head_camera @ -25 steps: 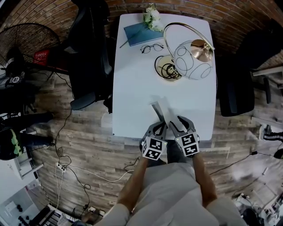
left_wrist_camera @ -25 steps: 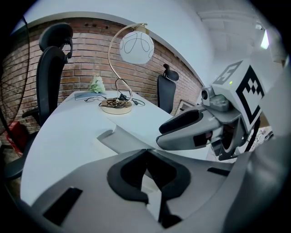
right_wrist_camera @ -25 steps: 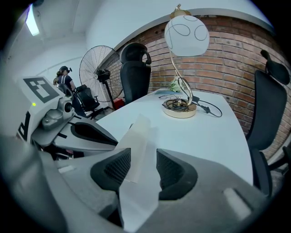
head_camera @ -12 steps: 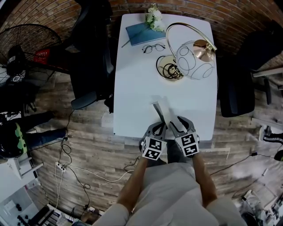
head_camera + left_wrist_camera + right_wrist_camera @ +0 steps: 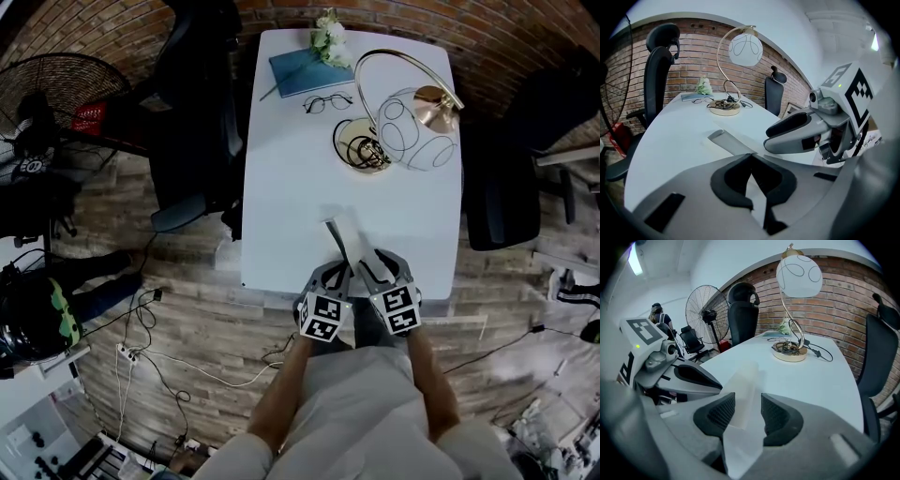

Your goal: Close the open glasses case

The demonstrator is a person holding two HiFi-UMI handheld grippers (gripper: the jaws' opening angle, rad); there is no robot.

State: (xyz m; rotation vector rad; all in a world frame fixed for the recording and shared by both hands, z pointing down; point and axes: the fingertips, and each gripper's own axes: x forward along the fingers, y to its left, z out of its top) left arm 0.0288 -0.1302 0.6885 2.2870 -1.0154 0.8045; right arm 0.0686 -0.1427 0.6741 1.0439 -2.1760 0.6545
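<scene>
While the right gripper [image 5: 748, 404] pinches the pale glasses case [image 5: 344, 234], the left gripper [image 5: 750, 158] rests beside it, jaws pressed together.

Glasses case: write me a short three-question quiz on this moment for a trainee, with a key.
1. True or false: the glasses lie inside the case.
2. What sits between the jaws of the right tongs? A) the case B) a cup C) nothing
3. Fill in: the glasses lie beside a blue ___.

Key: 1 false; 2 A; 3 book.
</scene>
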